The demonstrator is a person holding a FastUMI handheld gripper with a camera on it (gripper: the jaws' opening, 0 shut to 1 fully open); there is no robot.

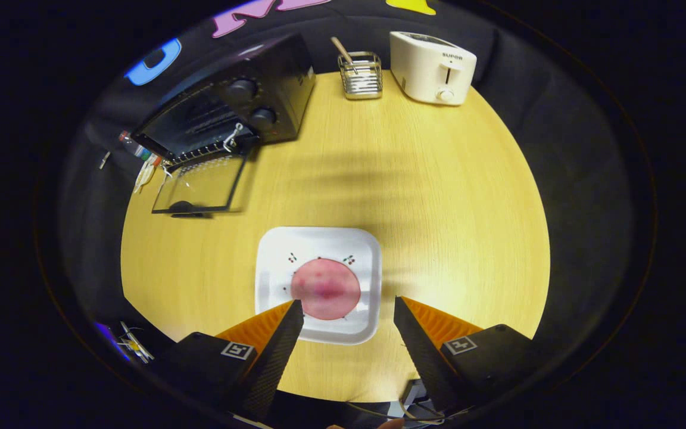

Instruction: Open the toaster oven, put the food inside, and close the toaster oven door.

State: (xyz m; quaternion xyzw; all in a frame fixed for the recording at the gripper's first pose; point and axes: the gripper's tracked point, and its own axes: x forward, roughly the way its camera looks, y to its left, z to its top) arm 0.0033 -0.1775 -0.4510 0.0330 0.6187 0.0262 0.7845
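A round pink slice of food (326, 289) lies on a white square plate (277, 250) in the middle of the wooden table. My gripper (349, 305) is open, held above the plate's near side, the left fingertip (292, 313) over the plate's near left part and the right fingertip (405, 310) just past its right edge. Nothing is between the fingers. The black toaster oven (248, 101) stands at the far left of the table, its glass door (200, 187) folded down flat and open toward me.
A white pop-up toaster (432, 67) stands at the far right of the table. A wire holder (361, 76) with a wooden utensil sits beside it. The table's (438, 196) rounded edge drops off to black cloth on the right.
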